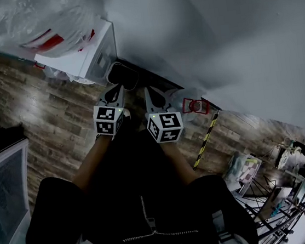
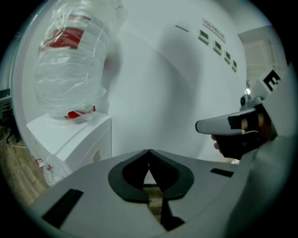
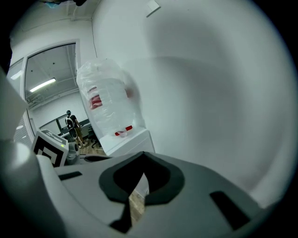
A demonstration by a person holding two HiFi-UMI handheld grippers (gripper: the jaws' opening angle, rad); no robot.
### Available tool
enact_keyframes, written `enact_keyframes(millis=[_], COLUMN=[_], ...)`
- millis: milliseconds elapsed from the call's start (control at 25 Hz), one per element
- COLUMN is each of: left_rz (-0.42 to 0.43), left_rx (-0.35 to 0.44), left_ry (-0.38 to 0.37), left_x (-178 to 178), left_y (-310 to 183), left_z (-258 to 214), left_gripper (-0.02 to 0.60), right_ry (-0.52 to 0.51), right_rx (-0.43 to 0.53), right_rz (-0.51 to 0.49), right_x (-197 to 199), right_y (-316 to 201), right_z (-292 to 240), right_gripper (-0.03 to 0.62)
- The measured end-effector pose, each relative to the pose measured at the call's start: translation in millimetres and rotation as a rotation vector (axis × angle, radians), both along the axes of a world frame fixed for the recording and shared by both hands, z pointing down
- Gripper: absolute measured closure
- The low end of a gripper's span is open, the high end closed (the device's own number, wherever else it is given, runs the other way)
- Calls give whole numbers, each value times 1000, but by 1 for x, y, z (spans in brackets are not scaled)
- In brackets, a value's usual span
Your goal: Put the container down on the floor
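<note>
While both grippers hang above it, the container (image 1: 122, 75) sits low against the foot of the wall (image 1: 213, 28), just right of the white dispenser (image 1: 92, 57). It is a dark, rounded-cornered tub with a paler rim, its open mouth facing up, and it seems to rest on the wood floor (image 1: 47, 115). Its inside is too dark to read.

Just beside the dispenser's corner, the left gripper (image 1: 117, 91) points at the tub, its fingers pressed tip to tip with nothing between them. The right gripper (image 1: 148, 93), further from the dispenser, does the same, jaws together and empty. Neither touches the tub.

On top of the dispenser stands a big water bottle (image 1: 35, 22) wrapped in clear plastic, showing a red label.
</note>
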State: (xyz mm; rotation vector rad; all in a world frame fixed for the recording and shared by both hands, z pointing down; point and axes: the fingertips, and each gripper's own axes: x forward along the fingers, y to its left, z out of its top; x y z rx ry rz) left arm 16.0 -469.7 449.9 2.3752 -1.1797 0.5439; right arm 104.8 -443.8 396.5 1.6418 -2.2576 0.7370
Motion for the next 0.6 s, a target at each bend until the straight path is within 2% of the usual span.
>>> enact_keyframes(millis=[600], left_rz=[5], left_rx=[13], left_ry=[-8], left_x=[-17], left_y=[2], left_z=[-3], left_gripper=[566], right_ry=[19], right_rx=[10], right_rz=[-31], right_x=[-22], right_y=[3], right_z=[-9], right_gripper=[586])
